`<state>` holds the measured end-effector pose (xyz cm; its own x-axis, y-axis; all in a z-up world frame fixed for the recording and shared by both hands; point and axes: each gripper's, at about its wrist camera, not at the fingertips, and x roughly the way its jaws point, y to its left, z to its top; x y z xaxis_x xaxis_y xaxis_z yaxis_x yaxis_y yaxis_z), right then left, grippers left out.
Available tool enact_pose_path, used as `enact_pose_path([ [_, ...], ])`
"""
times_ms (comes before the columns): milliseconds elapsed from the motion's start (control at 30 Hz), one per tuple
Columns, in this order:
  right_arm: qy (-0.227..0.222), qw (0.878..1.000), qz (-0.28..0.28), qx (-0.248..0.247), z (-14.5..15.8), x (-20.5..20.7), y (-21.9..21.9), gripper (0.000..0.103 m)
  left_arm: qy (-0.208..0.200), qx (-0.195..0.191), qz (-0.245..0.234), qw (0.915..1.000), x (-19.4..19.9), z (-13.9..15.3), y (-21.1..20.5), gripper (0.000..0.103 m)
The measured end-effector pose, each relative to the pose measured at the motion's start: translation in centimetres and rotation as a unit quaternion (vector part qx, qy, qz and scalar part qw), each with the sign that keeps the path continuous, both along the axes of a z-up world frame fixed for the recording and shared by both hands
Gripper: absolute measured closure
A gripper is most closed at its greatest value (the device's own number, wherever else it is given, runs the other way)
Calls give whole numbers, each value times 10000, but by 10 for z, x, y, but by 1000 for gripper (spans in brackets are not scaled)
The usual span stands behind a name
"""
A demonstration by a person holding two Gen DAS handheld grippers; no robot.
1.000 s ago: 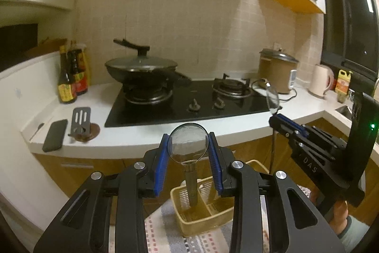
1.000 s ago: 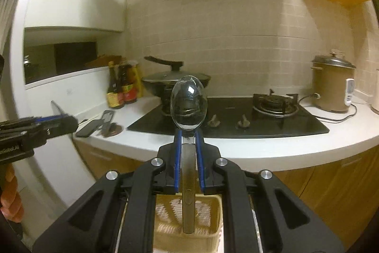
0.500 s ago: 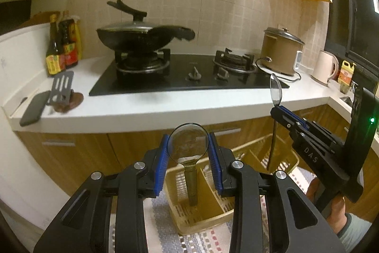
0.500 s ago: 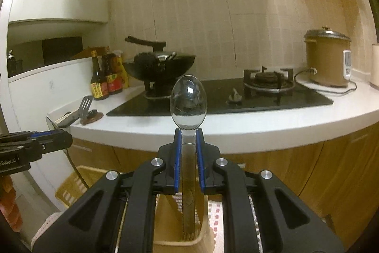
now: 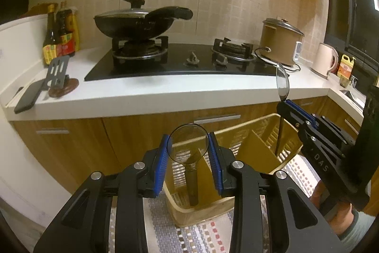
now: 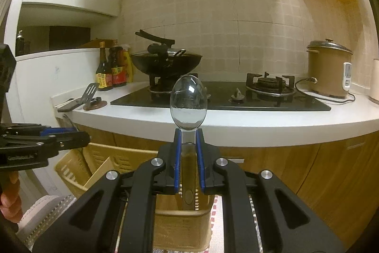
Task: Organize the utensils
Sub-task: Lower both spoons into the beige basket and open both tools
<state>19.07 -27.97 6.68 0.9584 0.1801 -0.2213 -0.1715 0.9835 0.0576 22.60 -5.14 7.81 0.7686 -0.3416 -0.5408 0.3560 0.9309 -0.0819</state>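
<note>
Spoon handle (image 6: 188,196) end behind basket wall (image 6: 182,227)

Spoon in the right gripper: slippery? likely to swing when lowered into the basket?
Probably slippery: the spoon looks polished. The right gripper pinches only its narrow neck, so it may pivot. It looks rigid, hanging straight into the yellow basket.

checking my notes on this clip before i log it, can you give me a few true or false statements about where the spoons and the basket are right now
1. Each gripper holds a spoon with its bowl pointing up. True: the left gripper and the right gripper both do.
2. The yellow basket sits on the countertop. False: it is below the countertop, on a striped cloth.
3. The right spoon is gripped by its handle. True.
4. The basket has no dividers. False: dividers split it into compartments.
5. The wok has no lid. False: a lid covers it.
</note>
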Motion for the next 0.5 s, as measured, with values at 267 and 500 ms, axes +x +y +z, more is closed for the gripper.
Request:
enact_pose_path([
  [267,464,9986,232,-53,-3,-18,0,76,-3,-142,-119,9998,-17,5,6,60],
  [500,716,9966,346,213,-6,-54,-17,57,-63,-217,-129,9997,-39,13,16,55],
])
